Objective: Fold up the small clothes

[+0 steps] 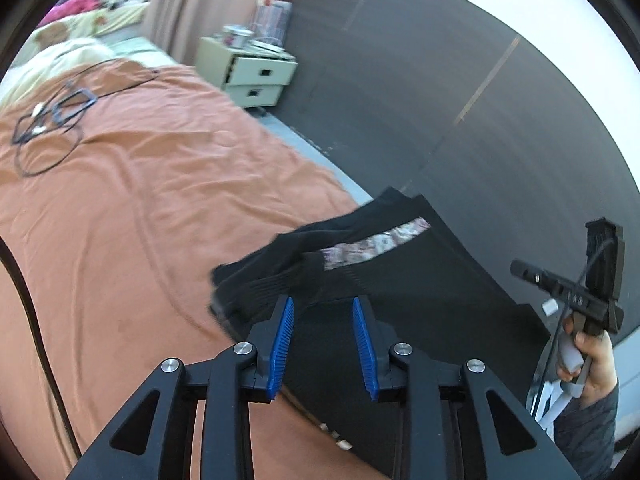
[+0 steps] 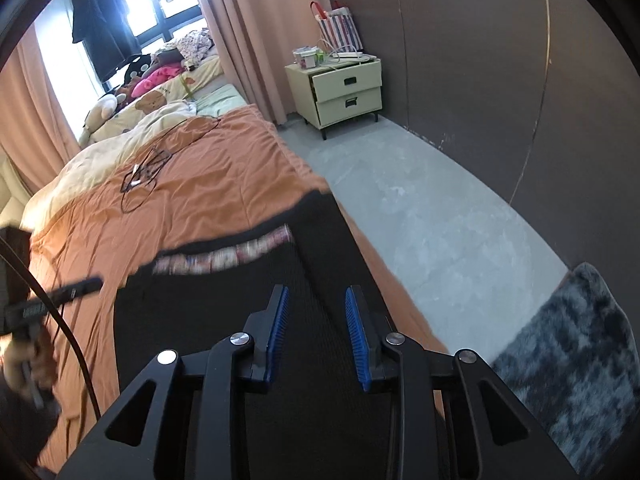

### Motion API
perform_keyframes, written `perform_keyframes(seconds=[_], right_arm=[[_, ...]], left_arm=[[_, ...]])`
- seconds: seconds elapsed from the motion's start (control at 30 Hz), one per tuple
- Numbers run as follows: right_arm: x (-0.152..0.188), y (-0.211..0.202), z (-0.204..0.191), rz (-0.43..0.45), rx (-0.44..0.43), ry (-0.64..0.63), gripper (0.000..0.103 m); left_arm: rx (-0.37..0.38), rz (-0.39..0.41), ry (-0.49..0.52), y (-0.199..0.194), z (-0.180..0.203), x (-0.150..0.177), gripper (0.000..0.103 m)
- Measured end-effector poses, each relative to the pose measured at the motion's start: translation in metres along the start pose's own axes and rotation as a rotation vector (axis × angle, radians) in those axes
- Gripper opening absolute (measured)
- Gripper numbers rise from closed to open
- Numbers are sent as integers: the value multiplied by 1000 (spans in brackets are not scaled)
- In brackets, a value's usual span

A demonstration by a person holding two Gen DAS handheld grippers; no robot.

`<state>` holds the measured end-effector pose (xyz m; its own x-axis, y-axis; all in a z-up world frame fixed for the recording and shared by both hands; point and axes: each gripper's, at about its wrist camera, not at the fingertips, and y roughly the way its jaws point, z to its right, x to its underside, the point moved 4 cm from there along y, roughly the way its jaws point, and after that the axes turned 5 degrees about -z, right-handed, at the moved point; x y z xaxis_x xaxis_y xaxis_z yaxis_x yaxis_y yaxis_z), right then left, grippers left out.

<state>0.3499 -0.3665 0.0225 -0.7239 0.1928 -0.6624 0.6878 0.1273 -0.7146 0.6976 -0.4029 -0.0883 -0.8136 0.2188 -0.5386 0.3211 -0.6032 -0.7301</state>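
While both hand-held grippers (image 1: pixel 323 308) (image 2: pixel 316 298) gape apart, black garment (image 2: pixel 248 320) lies lengthwise along orange bedspread (image 2: pixel 224 184) edge

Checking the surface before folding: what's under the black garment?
The orange bedspread lies under the black garment, showing around it. Whatever is directly beneath the cloth is covered.

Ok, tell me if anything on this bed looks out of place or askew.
The black garment lies askew at the bed's corner, its edge hanging over the side toward the floor, one part bunched up in the left wrist view. A tangled black cable sits loose on the orange bedspread.
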Motion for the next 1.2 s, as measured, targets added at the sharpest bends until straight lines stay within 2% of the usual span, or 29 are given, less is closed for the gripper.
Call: perform_keyframes(seconds=[0.17, 0.23, 0.33, 0.4, 0.47, 0.6, 0.7, 0.77, 0.83, 1.0, 1.03, 1.07, 1.1, 1.13, 1.17, 1.2], right_arm=[[36, -14, 50, -10, 10, 28, 27], [47, -14, 55, 12, 17, 32, 27], [58, -9, 59, 23, 51, 40, 27], [67, -2, 68, 10, 113, 52, 27], [65, 3, 70, 12, 124, 70, 27], [54, -10, 68, 45, 284, 66, 27], [52, -26, 67, 59, 206, 107, 27], [52, -40, 64, 66, 210, 109, 27], [53, -54, 59, 69, 178, 118, 27], [73, -102, 55, 82, 152, 133, 27], [83, -105, 50, 85, 147, 135, 27], [86, -112, 46, 88, 139, 135, 28], [92, -111, 43, 92, 136, 133, 37], [98, -116, 39, 100, 137, 130, 54], [101, -124, 35, 112, 138, 125, 68], [104, -125, 32, 122, 137, 119, 72]], left_arm=[[28, -53, 48, 35, 15, -6, 32], [-3, -68, 61, 51, 14, -7, 32], [-104, -80, 29, 76, -3, -9, 25], [-106, -61, -8, 77, -11, -11, 24], [-110, -57, -37, 68, -11, -10, 24], [-121, -60, -23, 46, -3, -1, 24], [-127, -58, -18, 20, 4, 10, 24], [-127, -61, -19, 5, 9, 18, 24], [-125, -60, -26, -11, 13, 25, 25], [-128, -58, -13, -50, 28, 38, 26], [-129, -55, -4, -60, 32, 41, 27], [-130, -50, 4, -70, 37, 44, 33], [-131, -45, 11, -79, 40, 47, 44], [-133, -32, 19, -92, 44, 51, 50], [-134, -22, 23, -101, 47, 54, 62], [-133, -10, 30, -111, 50, 58, 71]])
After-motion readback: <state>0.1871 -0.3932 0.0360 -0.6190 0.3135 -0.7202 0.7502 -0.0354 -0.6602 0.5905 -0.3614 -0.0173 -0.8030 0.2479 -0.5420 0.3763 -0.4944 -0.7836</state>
